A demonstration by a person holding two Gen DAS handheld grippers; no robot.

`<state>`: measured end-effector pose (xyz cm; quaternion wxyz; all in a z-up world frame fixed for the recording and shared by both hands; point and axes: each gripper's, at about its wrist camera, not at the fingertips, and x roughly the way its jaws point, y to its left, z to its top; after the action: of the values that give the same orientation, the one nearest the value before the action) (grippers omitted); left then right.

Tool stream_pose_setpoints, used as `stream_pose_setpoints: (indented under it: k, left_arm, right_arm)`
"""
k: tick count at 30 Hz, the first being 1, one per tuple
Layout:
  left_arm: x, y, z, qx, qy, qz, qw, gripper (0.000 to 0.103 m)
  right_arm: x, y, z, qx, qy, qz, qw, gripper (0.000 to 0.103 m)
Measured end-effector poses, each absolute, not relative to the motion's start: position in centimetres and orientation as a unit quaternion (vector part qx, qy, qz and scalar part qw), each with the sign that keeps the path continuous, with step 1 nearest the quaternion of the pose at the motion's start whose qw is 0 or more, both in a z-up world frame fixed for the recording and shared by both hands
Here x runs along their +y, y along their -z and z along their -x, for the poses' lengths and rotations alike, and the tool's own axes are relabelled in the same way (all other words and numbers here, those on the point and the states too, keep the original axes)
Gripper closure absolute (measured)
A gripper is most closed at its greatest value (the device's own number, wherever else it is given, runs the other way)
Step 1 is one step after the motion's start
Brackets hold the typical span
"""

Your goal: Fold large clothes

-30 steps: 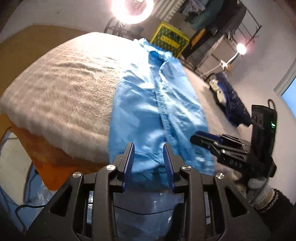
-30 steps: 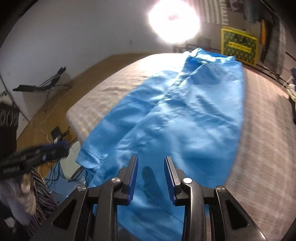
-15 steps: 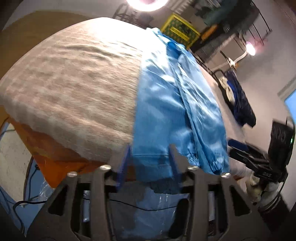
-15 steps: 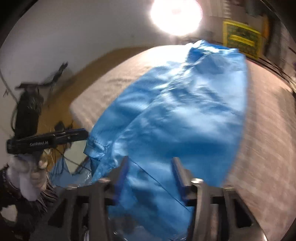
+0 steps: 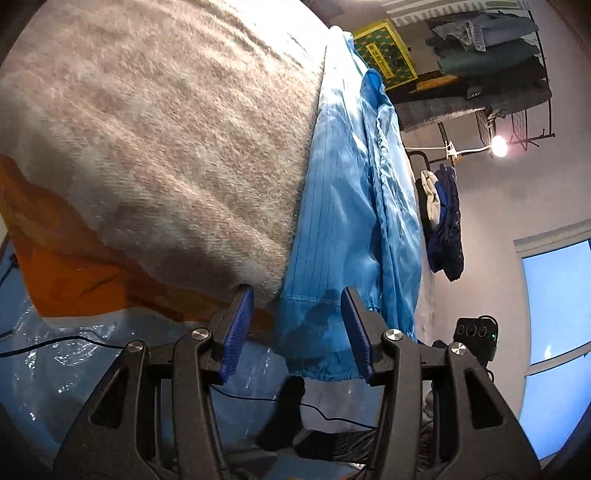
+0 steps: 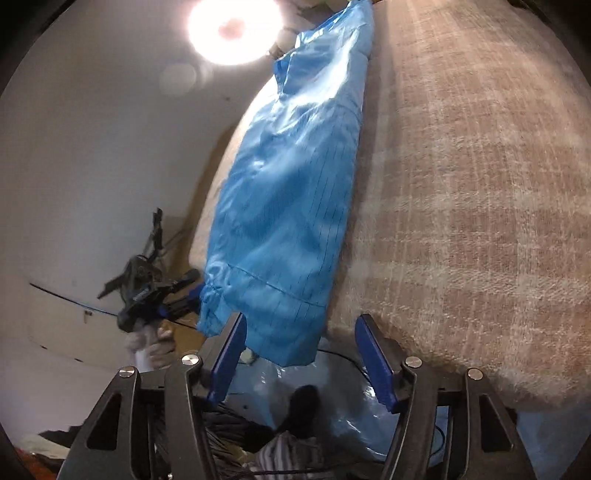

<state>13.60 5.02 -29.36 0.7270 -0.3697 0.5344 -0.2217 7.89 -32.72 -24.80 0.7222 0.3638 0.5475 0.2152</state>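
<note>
We look down along both tools at a bed (image 5: 155, 140) covered by a fuzzy beige blanket (image 6: 480, 206) with a pale check pattern, an orange sheet (image 5: 70, 284) showing under its near edge. At the far side of the room stands a clothes rack (image 5: 495, 66) hung with dark garments, and beside it a yellow patterned box (image 5: 384, 48) whose contents we cannot make out. A bright round lamp (image 6: 232, 29) glares above the bed in the right wrist view.

The task's thing, a long blue garment (image 5: 351, 206) of shiny fabric with thin dark lines, lies lengthwise along the bed, and its near end – a gathered cuff and a stitched hem – hangs over the bed's edge toward us.

The left tool (image 5: 297, 332) has its jaws parted to a middling width; the hanging hem sits between the two blue pads (image 5: 236, 328), but neither pad presses on it, so it grips nothing. The right tool (image 6: 303, 360) stands somewhat wider apart – the lower corner of the garment dangles between its pads (image 6: 373, 362) without touching them, and it too holds nothing. In the right wrist view the left tool shows just beside the gathered cuff, held by a hand in a light glove (image 6: 147, 343)
</note>
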Motion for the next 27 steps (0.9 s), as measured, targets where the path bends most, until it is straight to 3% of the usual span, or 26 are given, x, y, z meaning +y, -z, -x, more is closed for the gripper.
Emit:
stream_pose_setpoints:
  k: [14,16,20,21,24,27]
  left_arm:
    - [2.8,30.2,-13.5,0.547,0.261,0.381,0.698,0.055]
    - [2.3,29.9,-13.4,0.548,0.27,0.372,0.699,0.063]
    - [1.6,29.4,-13.2,0.548,0.277,0.354,0.706,0.091]
    - [1.6,29.3,-13.1,0.547,0.278,0.355,0.706,0.092]
    - [1.3,28.2,-12.9,0.535,0.284,0.349,0.715,0.097]
    - [1.8,27.0,-12.8,0.518,0.296,0.385,0.704,0.099]
  right_arm:
    - [-30.2,25.9,-9.2,0.542,-0.272,-0.418,0.676,0.048]
    - [-30.0,26.2,-9.5,0.542,-0.274,-0.421,0.673,0.055]
    - [-29.5,26.8,-9.7,0.556,-0.28,-0.41,0.667,0.075]
    - [-29.2,26.9,-9.8,0.557,-0.284,-0.409,0.665,0.085]
    - [-28.3,26.7,-10.1,0.558,-0.284,-0.394,0.673,0.098]
    - [-27.9,25.6,-10.3,0.547,-0.288,-0.384,0.686,0.103]
